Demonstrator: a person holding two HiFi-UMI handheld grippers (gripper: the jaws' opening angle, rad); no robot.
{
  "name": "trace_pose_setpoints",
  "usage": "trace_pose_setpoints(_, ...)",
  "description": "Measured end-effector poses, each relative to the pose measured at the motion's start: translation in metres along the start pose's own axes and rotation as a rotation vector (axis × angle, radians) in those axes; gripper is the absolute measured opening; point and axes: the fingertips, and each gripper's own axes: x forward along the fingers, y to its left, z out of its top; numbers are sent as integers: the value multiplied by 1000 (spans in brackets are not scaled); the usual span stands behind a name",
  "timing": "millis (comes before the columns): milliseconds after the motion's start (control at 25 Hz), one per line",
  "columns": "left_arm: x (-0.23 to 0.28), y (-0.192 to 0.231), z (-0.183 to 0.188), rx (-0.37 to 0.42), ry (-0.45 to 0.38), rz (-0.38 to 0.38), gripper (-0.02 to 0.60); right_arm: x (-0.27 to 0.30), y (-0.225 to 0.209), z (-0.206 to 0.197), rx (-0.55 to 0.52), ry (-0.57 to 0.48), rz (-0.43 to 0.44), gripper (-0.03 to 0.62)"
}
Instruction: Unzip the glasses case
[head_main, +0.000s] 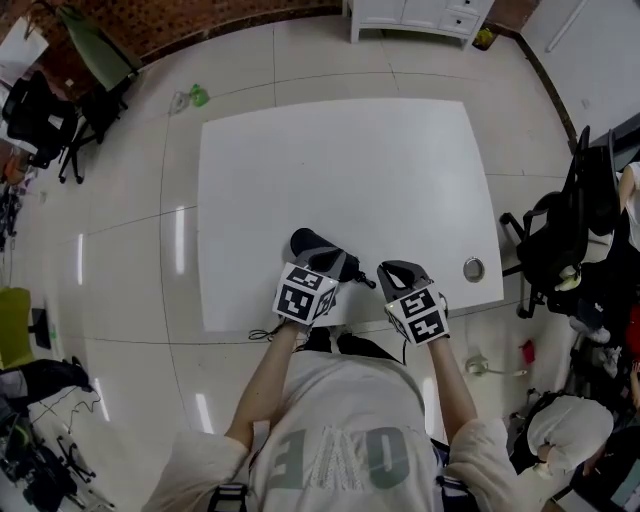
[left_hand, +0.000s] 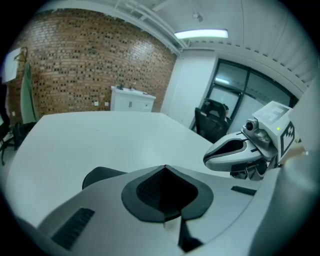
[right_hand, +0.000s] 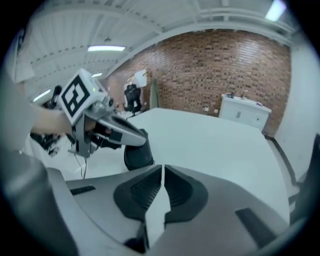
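Note:
The black glasses case (head_main: 306, 241) lies on the white table (head_main: 340, 160) near its front edge. In the head view my left gripper (head_main: 336, 259) rests right beside the case, its jaws shut with nothing showing between them. In the left gripper view the case (left_hand: 99, 175) peeks out to the left, behind the left gripper (left_hand: 164, 166). To the right, my right gripper (head_main: 398, 268) sits apart from the case, jaws closed to a thin slit and empty. The right gripper view shows the case (right_hand: 138, 155) under the tip of the left gripper (right_hand: 141, 136), beyond the right gripper (right_hand: 162, 168).
A round metal grommet (head_main: 473, 269) sits in the table near its right front corner. Black office chairs (head_main: 570, 225) stand to the right, and a white cabinet (head_main: 420, 14) is beyond the far edge. Another chair and clutter (head_main: 45, 115) are at the left.

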Motion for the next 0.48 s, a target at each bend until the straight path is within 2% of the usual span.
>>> trace_pose_setpoints(80, -23, -6, 14, -85, -114, 13, -2, -24, -9, 8, 152, -102, -48, 2)
trace_pose_setpoints(160, -52, 1, 33, -227, -268, 2, -2, -33, -21, 19, 299, -200, -80, 0)
trace_pose_setpoints(280, -102, 0, 39, -419, -480, -23, -2, -59, -19, 21, 473, -350, -60, 2)
trace_pose_setpoints(360, -131, -14, 23, -475, -553, -24, -2, -85, -5, 6, 549, -420, -46, 0)
trace_pose_setpoints(480, -152, -26, -10, -496, -584, 1, -2, -111, 21, -25, 585, -443, -36, 0)
